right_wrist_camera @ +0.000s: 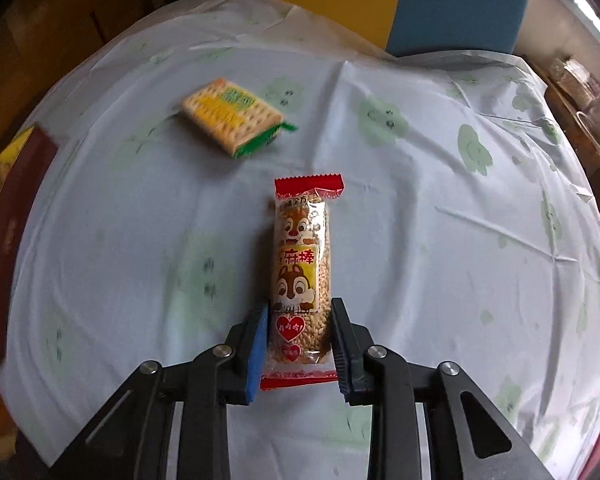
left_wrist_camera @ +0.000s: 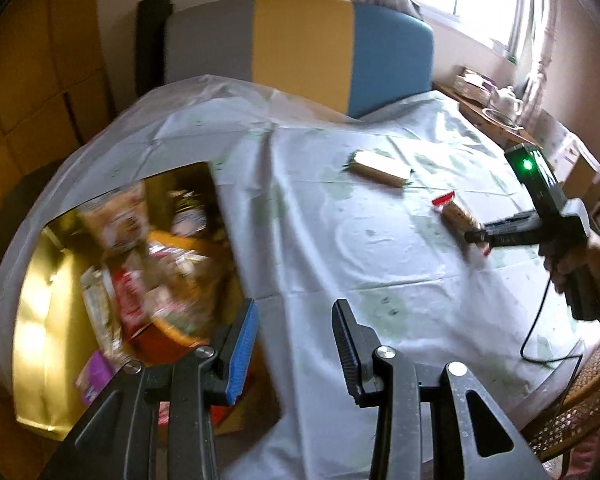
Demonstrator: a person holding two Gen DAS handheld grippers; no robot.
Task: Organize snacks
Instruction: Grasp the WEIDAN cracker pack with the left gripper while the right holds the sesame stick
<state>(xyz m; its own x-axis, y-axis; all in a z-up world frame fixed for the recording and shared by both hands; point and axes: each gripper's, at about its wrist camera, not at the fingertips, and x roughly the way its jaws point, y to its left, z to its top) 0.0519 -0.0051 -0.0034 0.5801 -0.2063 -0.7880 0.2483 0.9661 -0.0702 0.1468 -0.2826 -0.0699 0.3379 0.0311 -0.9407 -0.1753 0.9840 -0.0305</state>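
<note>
The counter point(right_wrist_camera: 420, 200), under a pale cloth, carries a gold box point(left_wrist_camera: 40, 320) at its left edge, already stocked with assorted snack packets. Two items remain outside it: a cracker pack point(right_wrist_camera: 230, 118) lying loose farther back, and a sesame bar point(right_wrist_camera: 302, 272). My right gripper point(right_wrist_camera: 300, 344) is clamped on the bar's near end. My left gripper point(left_wrist_camera: 294, 354) hangs beside the box, narrowly parted, holding nothing. I judge the job mostly complete.
</note>
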